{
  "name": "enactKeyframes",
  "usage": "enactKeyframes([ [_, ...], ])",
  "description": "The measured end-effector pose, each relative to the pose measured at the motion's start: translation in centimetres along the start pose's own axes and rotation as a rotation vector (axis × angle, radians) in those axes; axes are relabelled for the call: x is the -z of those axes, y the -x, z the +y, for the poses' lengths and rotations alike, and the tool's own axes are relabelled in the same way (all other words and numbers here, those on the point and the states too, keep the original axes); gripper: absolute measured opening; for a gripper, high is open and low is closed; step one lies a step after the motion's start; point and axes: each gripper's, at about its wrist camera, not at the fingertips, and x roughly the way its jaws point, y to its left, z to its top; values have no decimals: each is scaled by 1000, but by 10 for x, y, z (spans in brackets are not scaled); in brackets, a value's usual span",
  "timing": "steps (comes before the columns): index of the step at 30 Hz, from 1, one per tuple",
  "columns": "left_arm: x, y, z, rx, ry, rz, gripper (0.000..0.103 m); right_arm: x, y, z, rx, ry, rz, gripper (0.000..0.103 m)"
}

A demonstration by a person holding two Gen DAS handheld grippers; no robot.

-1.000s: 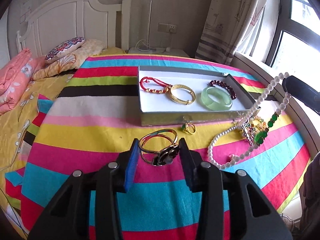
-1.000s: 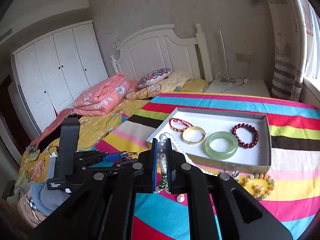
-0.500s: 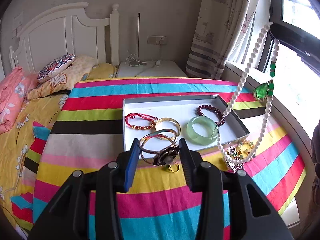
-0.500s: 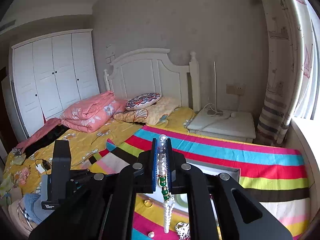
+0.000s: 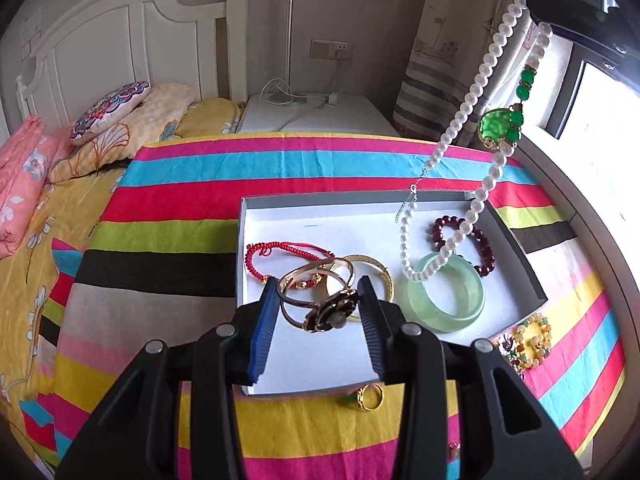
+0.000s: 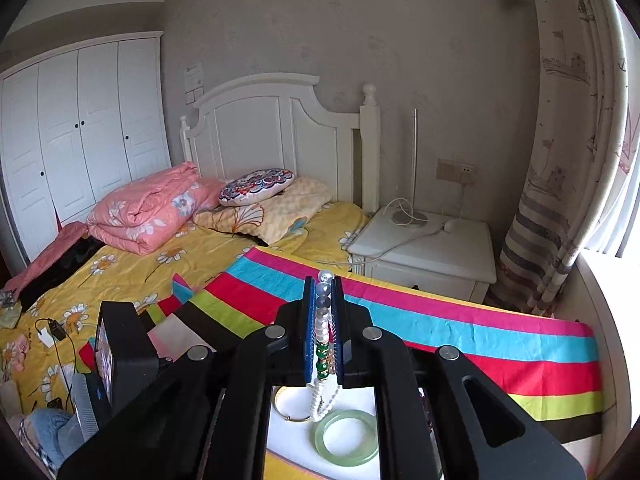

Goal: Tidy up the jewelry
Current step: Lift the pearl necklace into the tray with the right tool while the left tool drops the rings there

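My left gripper (image 5: 318, 312) is shut on a gold double bangle with a dark flower (image 5: 320, 300), held above the front part of the white jewelry tray (image 5: 360, 204). In the tray lie a red cord bracelet (image 5: 280, 254), a gold bangle (image 5: 376, 276), a jade bangle (image 5: 446, 294) and a dark red bead bracelet (image 5: 464, 240). My right gripper (image 6: 323, 324) is shut on a pearl necklace with a green pendant (image 5: 472, 92); it hangs from high at the right, its lower loop reaching the jade bangle (image 6: 346, 438).
A gold ring with a green stone (image 5: 366, 396) lies on the striped cloth (image 5: 320, 160) before the tray. A beaded bracelet and brooch (image 5: 528, 344) lie right of it. Bed with pillows (image 6: 256, 188) on the left, nightstand (image 6: 428, 248) behind, curtain and window right.
Both grippers rose and moved forward over the tray. The pearl necklace was lifted off the cloth and now dangles over the tray. The bangle came up with the left gripper.
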Motion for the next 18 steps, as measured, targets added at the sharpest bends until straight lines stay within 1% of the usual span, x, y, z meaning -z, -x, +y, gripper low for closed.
enactKeyframes([
  [4,6,-23,7,-17,42,33,39,10,-23,-3,27,-46,36,8],
  [7,14,-37,13,-12,61,63,41,30,-46,-1,53,-43,101,8],
  [9,20,-40,13,0,46,61,49,47,-63,-5,72,-49,158,8],
  [13,25,-40,6,15,17,46,60,81,-92,-23,74,-114,247,8],
  [15,27,-39,4,30,16,38,70,95,-105,-35,75,-148,278,8],
  [16,27,-38,2,34,14,32,72,100,-110,-39,72,-161,293,8],
  [18,29,-36,0,37,4,20,80,109,-118,-47,46,-185,328,9],
])
